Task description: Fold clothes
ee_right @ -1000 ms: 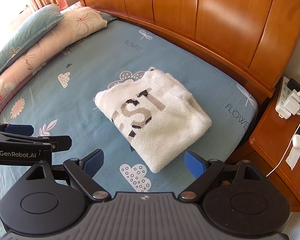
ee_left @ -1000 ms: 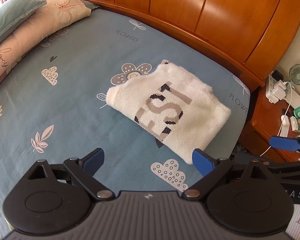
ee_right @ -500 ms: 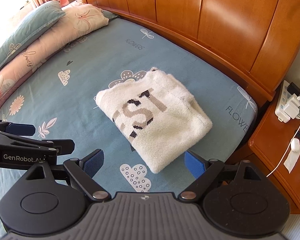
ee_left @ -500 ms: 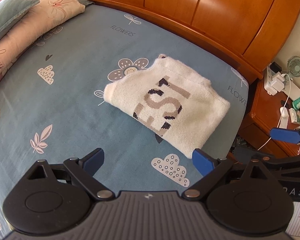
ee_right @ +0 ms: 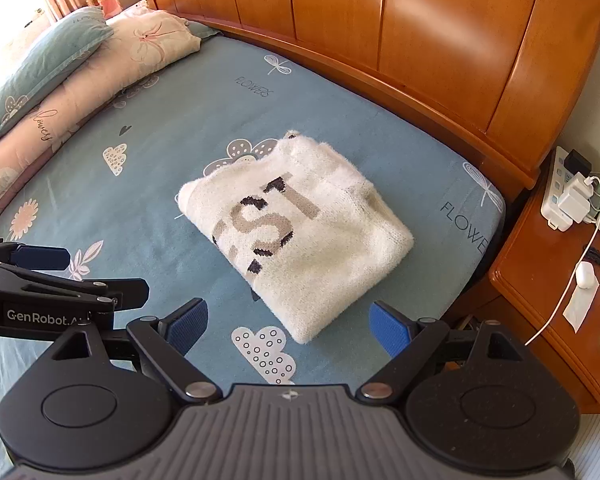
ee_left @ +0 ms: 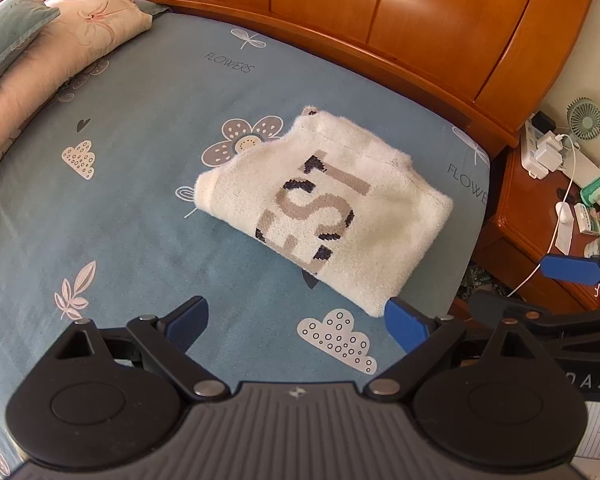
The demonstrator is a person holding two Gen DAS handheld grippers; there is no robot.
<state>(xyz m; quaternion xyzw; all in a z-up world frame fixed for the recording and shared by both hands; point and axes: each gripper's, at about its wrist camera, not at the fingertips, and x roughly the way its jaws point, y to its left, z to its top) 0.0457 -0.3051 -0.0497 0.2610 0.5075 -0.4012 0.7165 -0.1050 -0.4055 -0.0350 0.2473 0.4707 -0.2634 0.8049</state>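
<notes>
Right wrist view: folded white sweater (ee_right: 304, 248) lies on the bed (ee_right: 140, 200) near the headboard. Right tool (ee_right: 288, 322) and left tool (ee_left: 296, 318) stand wide and empty. Soft, light, floppy knit; best pinched at its near corner.

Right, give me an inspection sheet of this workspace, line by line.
Surface: blue patterned bed sheet, smooth.
Job's things: white sweater folded into a compact rectangle, lying flat, lettering up.
Clutter: pillows at far left; nothing else on the sheet.
Grippers: left gripper and right gripper open, fingers off the sweater.
Cables: white charger cable on the nightstand.
Surroundings: wooden headboard, power strip, small fan.
</notes>
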